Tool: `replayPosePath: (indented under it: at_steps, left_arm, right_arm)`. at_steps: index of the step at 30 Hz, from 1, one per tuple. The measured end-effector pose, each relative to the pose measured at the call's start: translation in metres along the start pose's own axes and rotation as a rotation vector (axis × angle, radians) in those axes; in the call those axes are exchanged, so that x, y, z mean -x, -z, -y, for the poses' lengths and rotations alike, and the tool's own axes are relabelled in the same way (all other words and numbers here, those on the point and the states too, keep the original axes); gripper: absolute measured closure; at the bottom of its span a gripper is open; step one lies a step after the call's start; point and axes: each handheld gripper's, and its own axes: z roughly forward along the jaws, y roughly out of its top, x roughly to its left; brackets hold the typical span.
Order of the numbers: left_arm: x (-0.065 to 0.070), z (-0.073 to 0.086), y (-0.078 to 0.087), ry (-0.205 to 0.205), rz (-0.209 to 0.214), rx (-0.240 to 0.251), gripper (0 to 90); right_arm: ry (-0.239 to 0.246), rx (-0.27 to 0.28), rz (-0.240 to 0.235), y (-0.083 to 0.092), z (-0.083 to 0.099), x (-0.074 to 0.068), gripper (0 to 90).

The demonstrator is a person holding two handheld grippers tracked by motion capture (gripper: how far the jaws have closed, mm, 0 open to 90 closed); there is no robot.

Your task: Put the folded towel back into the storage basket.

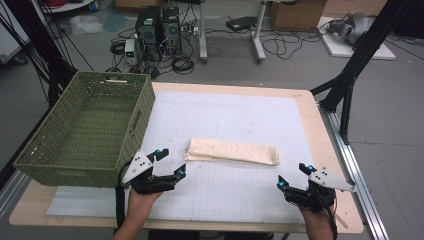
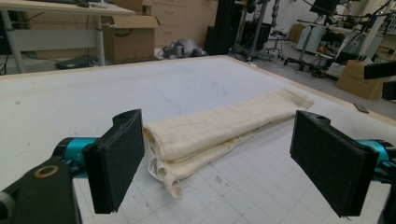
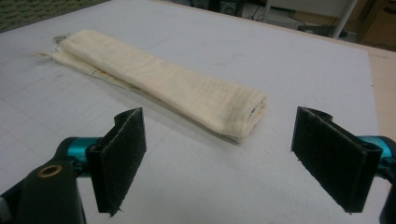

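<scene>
- Folded cloth (image 1: 232, 151): a cream strip folded lengthwise, lying flat on the gridded mat of the surface (image 1: 240, 112), near its middle and well apart from the green basket (image 1: 90, 125) at the left edge.
- Left gripper (image 1: 170, 162): poised just beside the cloth's left end, fingers (image 2: 116, 158) spread wide and holding nothing; in the left gripper view the loose layered edges of that end lie between them.
- Right gripper (image 1: 292, 175): near the cloth's right, rounded end but apart from it — fingers (image 3: 119, 156) wide, empty.
- Step in hand, as a judgement: the approach before a two-handed grasp, perhaps to fold again or to lift toward the basket.
- Next move calls for lowering each gripper onto its end and closing on all layers together — the left end's loose edges could slip.
</scene>
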Motion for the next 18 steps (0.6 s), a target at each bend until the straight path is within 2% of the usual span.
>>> replayPosePath:
  at_steps: [18]
  left_arm:
    - [0.0036,0.0004,-0.0055,-0.006,0.009,-0.017,17.7]
  right_arm:
    - [-0.005,-0.005,-0.011,0.0016,0.0033,0.0048,16.8]
